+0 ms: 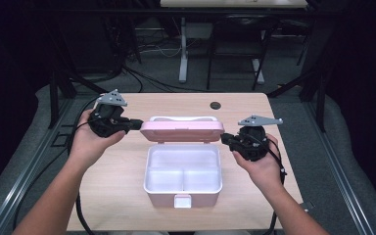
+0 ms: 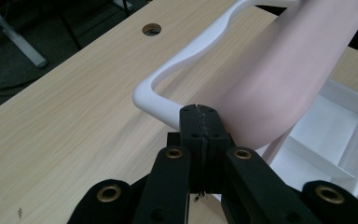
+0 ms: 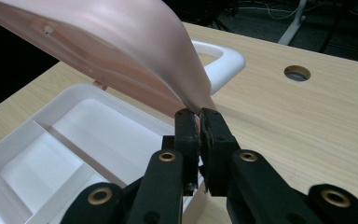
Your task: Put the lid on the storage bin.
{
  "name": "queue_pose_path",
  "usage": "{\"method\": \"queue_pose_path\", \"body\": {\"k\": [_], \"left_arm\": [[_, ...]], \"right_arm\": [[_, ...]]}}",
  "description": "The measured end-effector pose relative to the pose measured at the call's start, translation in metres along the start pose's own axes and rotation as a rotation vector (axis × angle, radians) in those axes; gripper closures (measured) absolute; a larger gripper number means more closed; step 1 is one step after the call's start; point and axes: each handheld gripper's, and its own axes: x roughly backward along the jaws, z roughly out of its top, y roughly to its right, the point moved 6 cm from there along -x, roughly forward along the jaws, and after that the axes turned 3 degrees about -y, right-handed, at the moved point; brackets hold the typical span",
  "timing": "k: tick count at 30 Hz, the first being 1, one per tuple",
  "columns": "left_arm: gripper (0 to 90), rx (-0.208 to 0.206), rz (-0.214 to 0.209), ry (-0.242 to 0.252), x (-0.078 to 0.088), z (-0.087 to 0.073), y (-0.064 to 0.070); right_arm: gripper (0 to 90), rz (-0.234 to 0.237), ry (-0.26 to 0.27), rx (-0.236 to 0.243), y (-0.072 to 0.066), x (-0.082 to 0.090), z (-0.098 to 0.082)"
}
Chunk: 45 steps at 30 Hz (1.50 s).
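So the thing in hand is a pink box (image 1: 183, 169) w/ a hinged lid (image 1: 182, 131), sitting mid surface (image 1: 254, 105) right between the two claws. The lid stands open, the white handle (image 1: 182, 119) is on its far side, and the tray inside looks empty, split into compartments.

Left claw (image 1: 136, 124): jaws closed narrow. In the left gripper view the tips sit right at the lid's corner where the handle (image 2: 165, 91) meets the pink shell (image 2: 279, 84), but I can't tell if they actually pinch any plastic or just press against it. Right claw (image 1: 224, 138): jaws pinched down on the other corner of the lid (image 3: 121, 51), and you can see the thin pink edge going in between the tips (image 3: 198, 122).

Handling, imo: light, hollow plastic, fairly stiff but the lid prob flexes a bit since it's thin-walled. The surface looks smooth and glossy, so kinda slippery for a pinch that small, and a corner grip could pop off if the lid swings. Hinge is the weak spot, so don't yank sideways. Best hold = the lid's rim near both corners like now, or the handle loop, which gives way more to grab. The front latch tab (image 1: 182, 200) on the near side is another option, but it's tiny.

Labels/brands: none that I can read, no writing anywhere on lid, tray or claws.
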Motion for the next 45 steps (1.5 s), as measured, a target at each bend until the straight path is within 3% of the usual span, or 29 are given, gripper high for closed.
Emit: {"method": "queue_pose_path", "body": {"k": [17, 18, 34, 45], "left_arm": [[90.0, -0.018, -0.026, 0.002, 0.002, -0.007, 0.011], [90.0, -0.017, -0.029, 0.000, 0.001, -0.008, 0.011], [90.0, -0.040, -0.060, 0.006, -0.002, -0.025, 0.025], [90.0, -0.043, -0.068, 0.007, -0.006, -0.035, 0.032]], "right_arm": [[84.7, 0.045, 0.005, 0.006, -0.004, 0.007, -0.009], [84.5, 0.032, 0.010, 0.003, -0.004, 0.007, -0.009], [83.1, 0.095, 0.017, 0.008, -0.010, 0.014, -0.031], [84.1, 0.105, 0.014, 0.016, -0.014, 0.017, -0.045]]}}
